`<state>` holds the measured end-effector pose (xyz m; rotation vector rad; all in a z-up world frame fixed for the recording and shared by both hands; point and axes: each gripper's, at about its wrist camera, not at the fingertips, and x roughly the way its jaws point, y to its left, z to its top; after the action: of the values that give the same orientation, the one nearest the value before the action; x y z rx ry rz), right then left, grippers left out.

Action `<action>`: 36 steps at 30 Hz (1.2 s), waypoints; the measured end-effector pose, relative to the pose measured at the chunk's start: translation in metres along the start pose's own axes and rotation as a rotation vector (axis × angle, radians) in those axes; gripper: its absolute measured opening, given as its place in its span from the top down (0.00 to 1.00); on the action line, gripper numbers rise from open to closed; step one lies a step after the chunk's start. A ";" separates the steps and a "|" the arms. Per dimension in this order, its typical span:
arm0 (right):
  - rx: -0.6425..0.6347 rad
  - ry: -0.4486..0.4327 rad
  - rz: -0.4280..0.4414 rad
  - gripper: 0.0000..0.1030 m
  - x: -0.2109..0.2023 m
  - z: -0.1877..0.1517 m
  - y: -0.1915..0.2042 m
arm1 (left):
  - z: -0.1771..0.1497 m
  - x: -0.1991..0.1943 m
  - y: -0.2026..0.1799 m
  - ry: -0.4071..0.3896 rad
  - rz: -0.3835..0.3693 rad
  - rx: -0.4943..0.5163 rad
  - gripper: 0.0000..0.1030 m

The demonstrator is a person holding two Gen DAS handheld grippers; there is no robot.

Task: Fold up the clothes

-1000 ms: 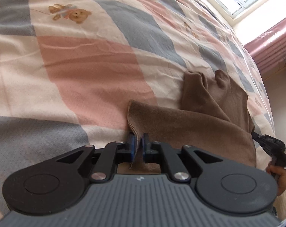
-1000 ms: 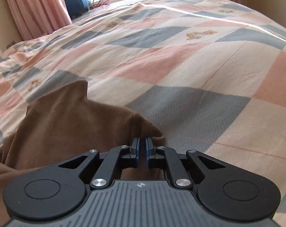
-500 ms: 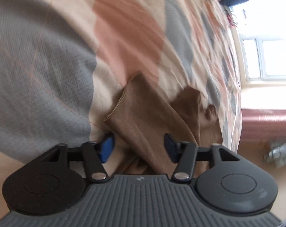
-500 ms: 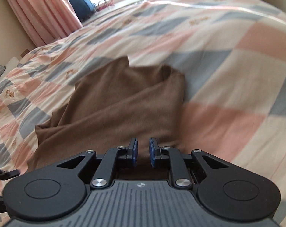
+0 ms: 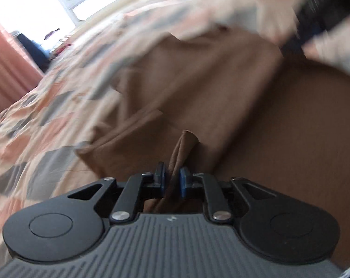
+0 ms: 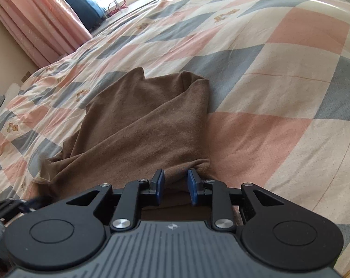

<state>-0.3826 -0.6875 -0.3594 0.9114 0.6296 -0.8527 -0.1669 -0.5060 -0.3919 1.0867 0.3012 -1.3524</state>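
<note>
A brown garment lies partly folded on the checked bedspread. In the left wrist view, which is motion-blurred, my left gripper is shut on a bunched fold of the brown garment that sticks up between the blue pads. In the right wrist view my right gripper is open a little, its blue pads on either side of the garment's near edge without pinching it. The other gripper shows blurred at the lower left of the right wrist view.
The pink, grey and cream bedspread stretches in all directions around the garment. Pink curtains and a dark bag stand by the window beyond the bed's far edge. A blurred dark shape crosses the upper right of the left wrist view.
My left gripper let go, swung round and has shut on a fold of the garment again. My right gripper has opened and released the cloth it carried over the garment.
</note>
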 end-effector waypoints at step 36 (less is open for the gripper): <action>-0.075 0.148 0.280 0.85 0.061 -0.027 0.115 | -0.042 0.017 0.177 0.005 -0.331 -0.823 0.79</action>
<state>-0.2569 -0.6465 -0.3723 0.9734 0.6391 -0.5114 0.0100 -0.5124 -0.3465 0.3529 0.9754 -1.3143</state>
